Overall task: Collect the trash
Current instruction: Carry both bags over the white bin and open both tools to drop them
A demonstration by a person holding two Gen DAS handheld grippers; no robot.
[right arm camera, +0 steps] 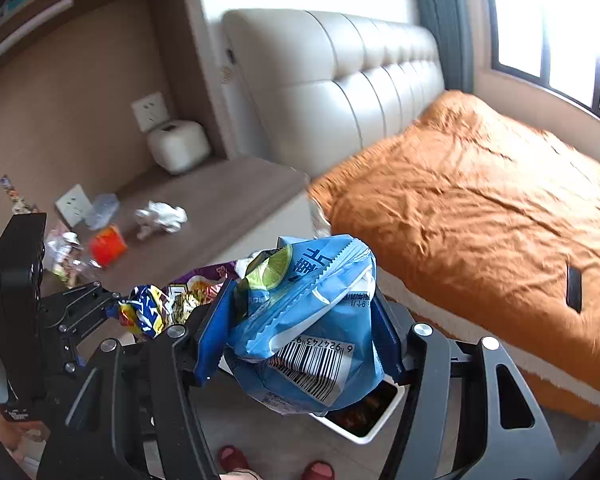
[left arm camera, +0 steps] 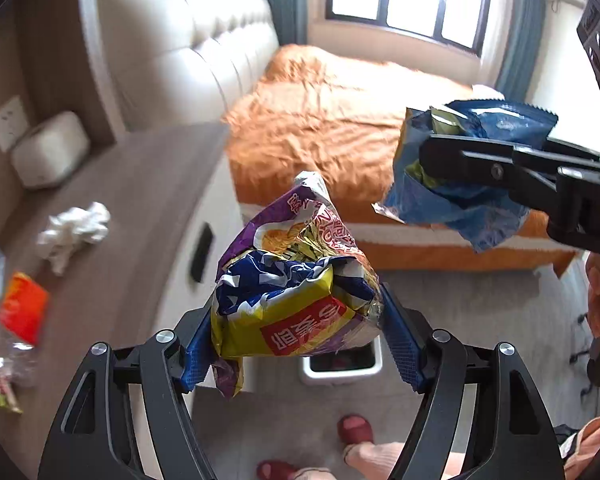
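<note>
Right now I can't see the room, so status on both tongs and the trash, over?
Left tongs shut on purple-yellow wrapper. Right tongs shut on blue wrapper. White bin below, nothing blocking. More litter on the counter.

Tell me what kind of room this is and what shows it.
Most likely a bedroom: a bed with an orange cover, a padded cream headboard against the wall, and a bedside counter strewn with wrappers and crumpled tissue.

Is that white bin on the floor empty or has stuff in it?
Not empty: the white bin has dark and reddish items showing through its open top. How full, cannot tell.
</note>
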